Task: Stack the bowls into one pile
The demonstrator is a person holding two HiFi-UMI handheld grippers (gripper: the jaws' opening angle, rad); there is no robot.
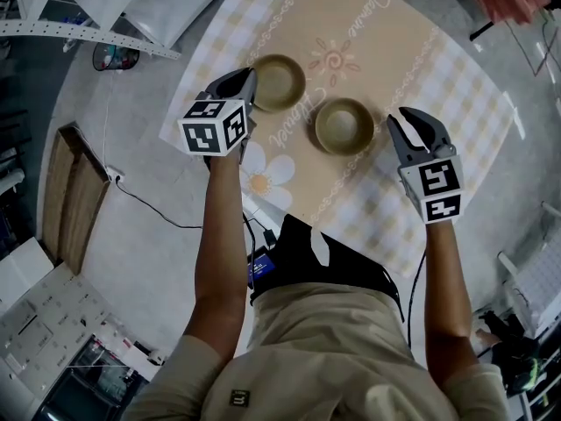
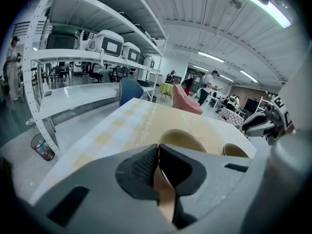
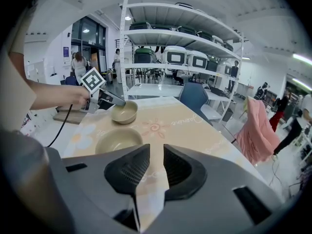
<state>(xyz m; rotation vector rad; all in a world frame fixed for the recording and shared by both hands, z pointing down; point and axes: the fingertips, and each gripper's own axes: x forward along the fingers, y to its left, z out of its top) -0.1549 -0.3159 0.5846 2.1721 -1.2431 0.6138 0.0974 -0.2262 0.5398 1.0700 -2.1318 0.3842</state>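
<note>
table: wholly covered by a tablecloth
tablecloth: beige centre with sun motif and script, yellow-checked border, daisy prints
on cloth: right bowl, upright, empty
left bowl: near it, apart; unclear whether resting

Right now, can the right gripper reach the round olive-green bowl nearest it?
Likely yes: right gripper stands open beside that bowl, bare tablecloth between; left gripper grips the rim of the other bowl.

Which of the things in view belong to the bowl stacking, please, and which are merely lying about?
Job: olive-tan round bowl gripped by the left gripper; matching olive-tan bowl beside the open right gripper.
Lying about: pink cloth hanging by the table; blue chair; white metal shelving; wooden board on the floor.
</note>
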